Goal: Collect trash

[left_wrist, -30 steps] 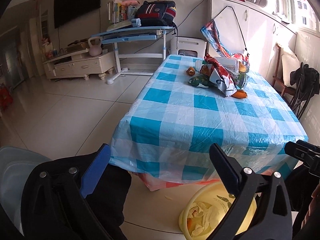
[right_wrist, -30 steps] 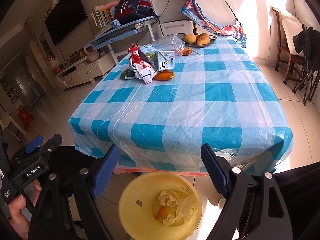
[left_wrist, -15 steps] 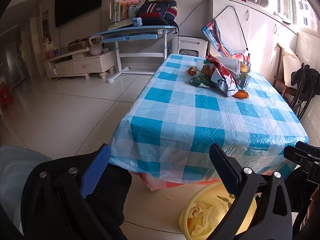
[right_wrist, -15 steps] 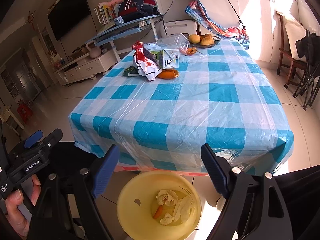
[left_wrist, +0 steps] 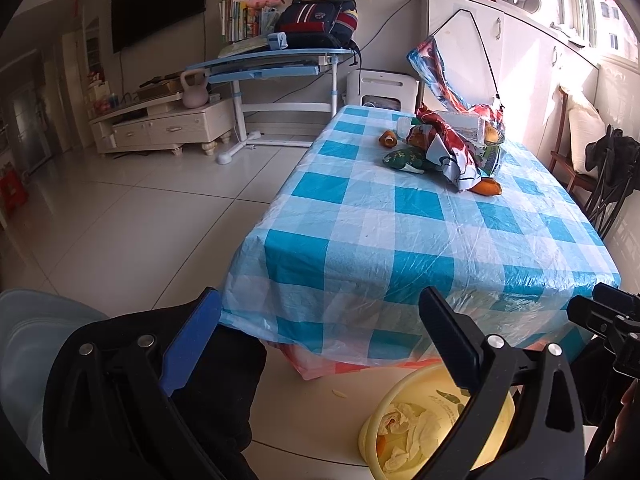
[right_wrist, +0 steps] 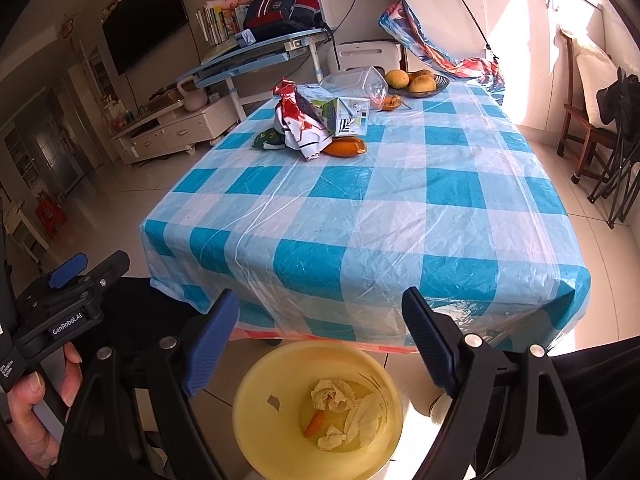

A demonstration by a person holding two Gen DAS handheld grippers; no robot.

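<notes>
At the near end of the checked blue-and-white table (right_wrist: pixel 400 208), you stand with both grippers tilted down and nothing in either. Clear plastic sheeting covers the cloth, and its hem hides the table legs. Below the edge sits the yellow bin (right_wrist: pixel 256 408), its lower rim cut off by the right wrist frame and, in the left wrist view, half hidden behind a finger of your left gripper (left_wrist: pixel 320 344). Crumpled tissues (right_wrist: pixel 348 412) and a small orange scrap lie inside it.

Toward the far end of the table, well apart from the bin, lies the trash pile: a red-and-white wrapper (right_wrist: pixel 300 128), a drink carton (right_wrist: pixel 344 116) lying on its side with its long axis running across the table, a clear plastic container (right_wrist: pixel 360 84) behind it, and an orange peel (right_wrist: pixel 346 147) just in front. The print on the carton is too small to read. A fruit bowl (right_wrist: pixel 438 82) stands beyond.

Your right gripper (right_wrist: pixel 320 340) hangs over the bin, jaws spread wide and empty; the left gripper's jaws stand equally parted. In the right wrist view, your left hand (right_wrist: pixel 36 412) grips its handle, where "GenRobot.AI" reads clearly.
</notes>
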